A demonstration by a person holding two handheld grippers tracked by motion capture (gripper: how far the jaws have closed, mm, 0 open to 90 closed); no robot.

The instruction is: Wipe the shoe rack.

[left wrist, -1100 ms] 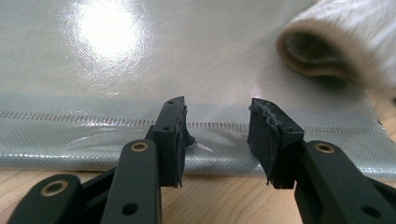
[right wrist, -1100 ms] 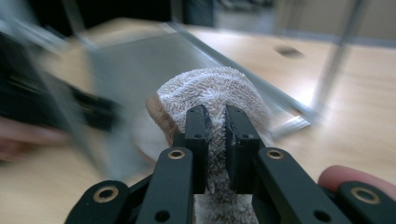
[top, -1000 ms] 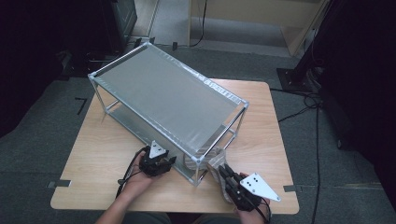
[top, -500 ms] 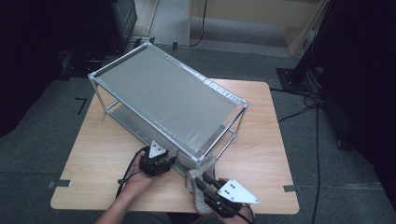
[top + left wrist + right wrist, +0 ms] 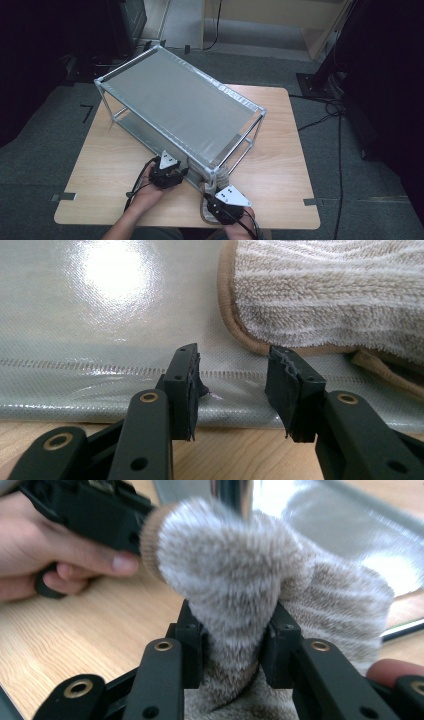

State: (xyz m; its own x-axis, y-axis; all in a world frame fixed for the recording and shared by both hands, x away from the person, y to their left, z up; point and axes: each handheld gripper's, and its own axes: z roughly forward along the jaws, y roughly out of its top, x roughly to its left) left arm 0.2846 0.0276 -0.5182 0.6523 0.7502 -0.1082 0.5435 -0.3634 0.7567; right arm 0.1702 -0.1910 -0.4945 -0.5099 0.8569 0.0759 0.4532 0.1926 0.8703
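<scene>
The right gripper (image 5: 216,196) has swung in from the table's corner, jaws just closing on the towel (image 5: 235,595) beside the shelf post (image 5: 216,176), likely pulling it off, while the left gripper (image 5: 232,390) waits half-open, empty.

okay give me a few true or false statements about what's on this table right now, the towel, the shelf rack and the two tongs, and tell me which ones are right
1. The right tongs are closed on the beige towel. True.
2. The left tongs are clamped on the towel. False: their jaws stand apart with nothing between them, and the towel's edge lies just beyond their tips on the lower shelf sheet.
3. The shelf rack stands on a wooden table. True.
4. The rack's top shelf is stacked with folded towels. False: its grey top is bare.
5. The right tongs hold the towel in front of the rack's near corner post. True.
</scene>
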